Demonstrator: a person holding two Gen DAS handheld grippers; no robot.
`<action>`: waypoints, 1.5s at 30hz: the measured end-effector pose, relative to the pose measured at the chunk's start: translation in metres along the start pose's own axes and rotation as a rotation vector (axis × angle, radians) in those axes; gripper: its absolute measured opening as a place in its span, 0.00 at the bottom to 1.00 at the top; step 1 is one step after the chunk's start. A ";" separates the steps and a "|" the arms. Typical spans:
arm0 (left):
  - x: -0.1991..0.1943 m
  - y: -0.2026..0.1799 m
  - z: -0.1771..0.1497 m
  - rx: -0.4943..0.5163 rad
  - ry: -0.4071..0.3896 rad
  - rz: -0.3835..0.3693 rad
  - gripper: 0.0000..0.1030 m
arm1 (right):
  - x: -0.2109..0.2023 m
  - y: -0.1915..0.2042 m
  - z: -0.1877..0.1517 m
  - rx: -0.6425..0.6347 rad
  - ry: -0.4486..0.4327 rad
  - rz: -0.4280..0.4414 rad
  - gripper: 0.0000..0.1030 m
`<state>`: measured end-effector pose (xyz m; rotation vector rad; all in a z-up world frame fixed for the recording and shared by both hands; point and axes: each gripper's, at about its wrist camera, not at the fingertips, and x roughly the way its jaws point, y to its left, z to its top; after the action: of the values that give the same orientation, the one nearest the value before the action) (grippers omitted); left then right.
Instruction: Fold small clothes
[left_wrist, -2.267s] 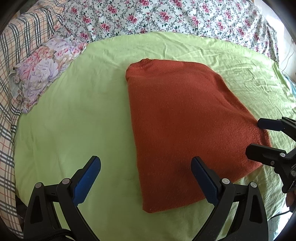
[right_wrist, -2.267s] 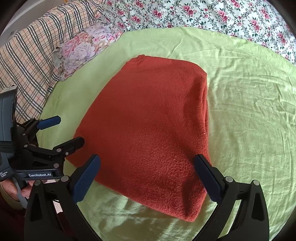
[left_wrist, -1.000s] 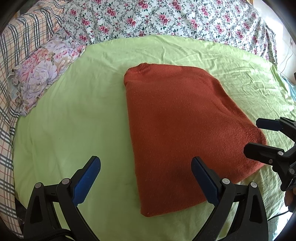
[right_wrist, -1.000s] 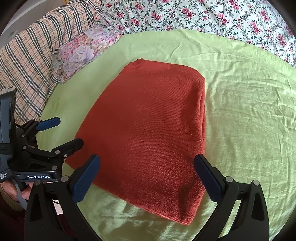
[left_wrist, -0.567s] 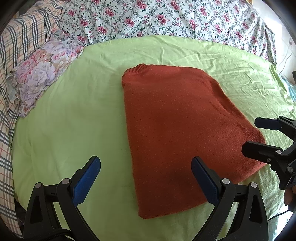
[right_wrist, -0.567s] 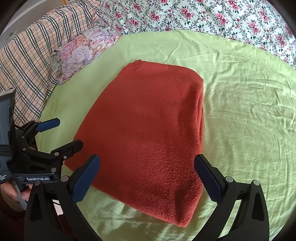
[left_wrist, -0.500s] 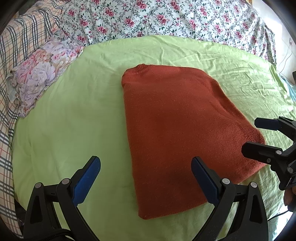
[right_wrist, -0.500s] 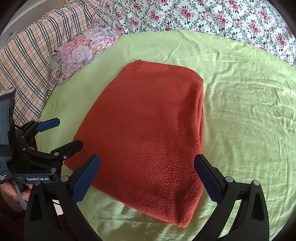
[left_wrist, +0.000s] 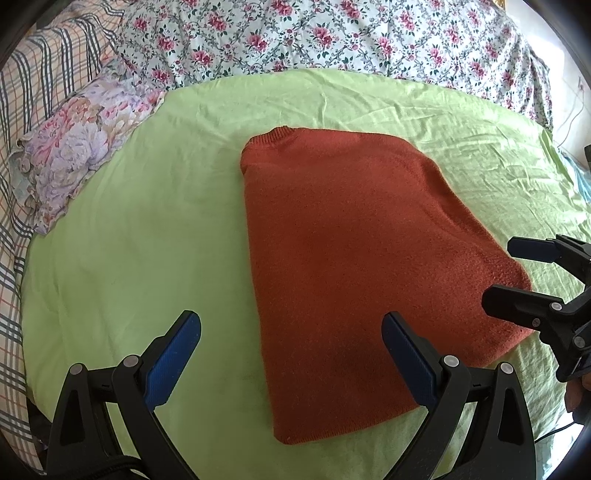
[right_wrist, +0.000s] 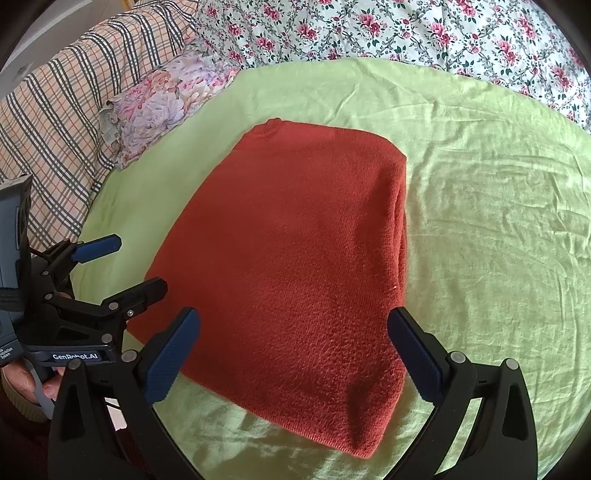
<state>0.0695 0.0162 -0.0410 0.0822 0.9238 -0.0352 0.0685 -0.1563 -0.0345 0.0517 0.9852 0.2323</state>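
A rust-red knitted sweater (left_wrist: 354, 266) (right_wrist: 295, 251) lies folded into a long flat shape on a light green sheet (left_wrist: 147, 229) (right_wrist: 480, 229), collar end farthest from me. My left gripper (left_wrist: 291, 347) hovers open over the sweater's near left corner, holding nothing. In the right wrist view that left gripper (right_wrist: 122, 266) shows at the sweater's left edge. My right gripper (right_wrist: 293, 350) hangs open above the near hem, empty. From the left wrist view the right gripper (left_wrist: 517, 273) sits open at the sweater's right near corner.
A floral pillow (left_wrist: 70, 147) (right_wrist: 155, 107) rests at the far left of the sheet. A plaid blanket (right_wrist: 55, 110) lies beyond it, and a flowered quilt (left_wrist: 332, 40) runs along the far side. A hand (right_wrist: 26, 380) grips the left handle.
Both grippers have drawn back and up a little, so the sweater looks slightly smaller and farther. The sweater itself has not moved, and both grippers stayed open.
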 end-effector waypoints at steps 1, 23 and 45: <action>0.001 0.000 0.000 -0.001 0.002 0.000 0.96 | 0.000 0.000 0.000 0.000 0.000 0.000 0.98; 0.005 -0.004 0.009 -0.007 -0.015 0.007 0.96 | 0.002 -0.007 0.010 0.006 -0.010 0.005 0.98; 0.000 -0.005 0.010 -0.003 -0.036 0.008 0.96 | 0.003 -0.015 0.010 0.018 -0.016 0.007 0.98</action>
<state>0.0774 0.0103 -0.0356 0.0824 0.8878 -0.0278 0.0811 -0.1694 -0.0332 0.0728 0.9713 0.2292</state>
